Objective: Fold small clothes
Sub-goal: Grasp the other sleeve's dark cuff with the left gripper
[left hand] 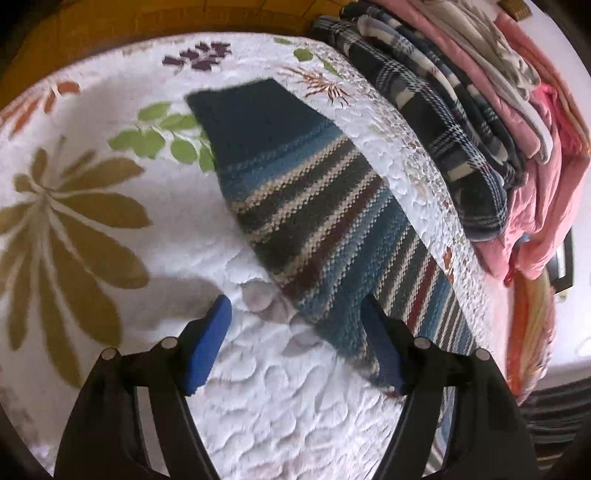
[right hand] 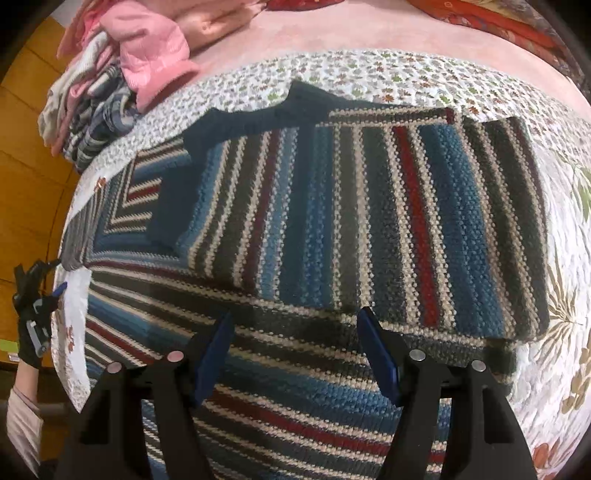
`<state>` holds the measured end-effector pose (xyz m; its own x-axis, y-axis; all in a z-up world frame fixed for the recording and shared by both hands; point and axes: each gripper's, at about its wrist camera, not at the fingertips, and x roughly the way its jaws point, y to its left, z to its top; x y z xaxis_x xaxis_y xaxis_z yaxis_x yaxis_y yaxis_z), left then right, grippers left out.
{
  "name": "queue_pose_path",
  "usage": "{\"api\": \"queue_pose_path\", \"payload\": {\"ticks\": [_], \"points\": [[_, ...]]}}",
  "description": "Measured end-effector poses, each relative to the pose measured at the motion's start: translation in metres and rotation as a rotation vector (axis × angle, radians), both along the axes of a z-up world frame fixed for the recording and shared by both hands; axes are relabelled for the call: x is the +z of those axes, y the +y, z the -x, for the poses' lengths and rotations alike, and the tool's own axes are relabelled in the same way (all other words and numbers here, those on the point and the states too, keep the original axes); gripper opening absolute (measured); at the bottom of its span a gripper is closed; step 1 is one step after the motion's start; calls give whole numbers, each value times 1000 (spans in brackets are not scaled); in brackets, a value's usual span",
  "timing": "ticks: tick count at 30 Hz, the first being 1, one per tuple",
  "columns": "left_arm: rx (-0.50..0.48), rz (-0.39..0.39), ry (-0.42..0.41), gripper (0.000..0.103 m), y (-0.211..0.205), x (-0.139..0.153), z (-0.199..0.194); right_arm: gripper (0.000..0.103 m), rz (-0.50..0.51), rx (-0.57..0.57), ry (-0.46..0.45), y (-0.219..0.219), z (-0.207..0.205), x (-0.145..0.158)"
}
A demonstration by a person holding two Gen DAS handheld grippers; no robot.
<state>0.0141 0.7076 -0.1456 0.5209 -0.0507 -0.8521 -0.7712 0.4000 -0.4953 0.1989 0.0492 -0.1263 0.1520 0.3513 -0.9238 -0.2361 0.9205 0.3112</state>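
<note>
With both sets of jaws spread wide and holding nothing, the right gripper (right hand: 295,343) hovers over the striped sweater (right hand: 332,221), the left gripper (left hand: 295,332) over its sleeve (left hand: 295,192). The sweater lies partly folded on the quilt (left hand: 110,258), beside the pile (left hand: 480,110). Advice: pinch the hem edge only, lift low, align sides.

1. White quilted bedspread (left hand: 280,406), printed with large leaf and flower motifs, covers the bed.
2. Wooden floor (right hand: 26,155) beyond bed edge.
3. Pink sheet (right hand: 332,33) past the bedspread.
4. Red patterned fabric (right hand: 509,22) at top edge.
</note>
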Motion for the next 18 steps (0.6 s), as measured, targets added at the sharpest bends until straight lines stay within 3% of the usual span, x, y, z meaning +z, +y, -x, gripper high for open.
{"api": "queue_pose_path", "payload": {"ticks": [4, 6, 10, 11, 15, 18], "points": [[11, -13, -59, 70, 3, -8, -9, 69, 10, 2, 11, 0, -4, -9], [11, -1, -101, 61, 5, -9, -17, 69, 10, 0, 16, -1, -5, -12], [41, 32, -139, 56, 9, -16, -24, 69, 17, 8, 15, -1, -7, -16], [52, 37, -146, 52, 9, -17, -25, 69, 21, 13, 13, 0, -6, -16], [56, 63, -171, 18, 11, -20, -29, 69, 44, 38, -1, 3, -4, -17], [48, 45, -181, 15, 8, -16, -31, 70, 44, 43, -1, 2, -4, -17]]}}
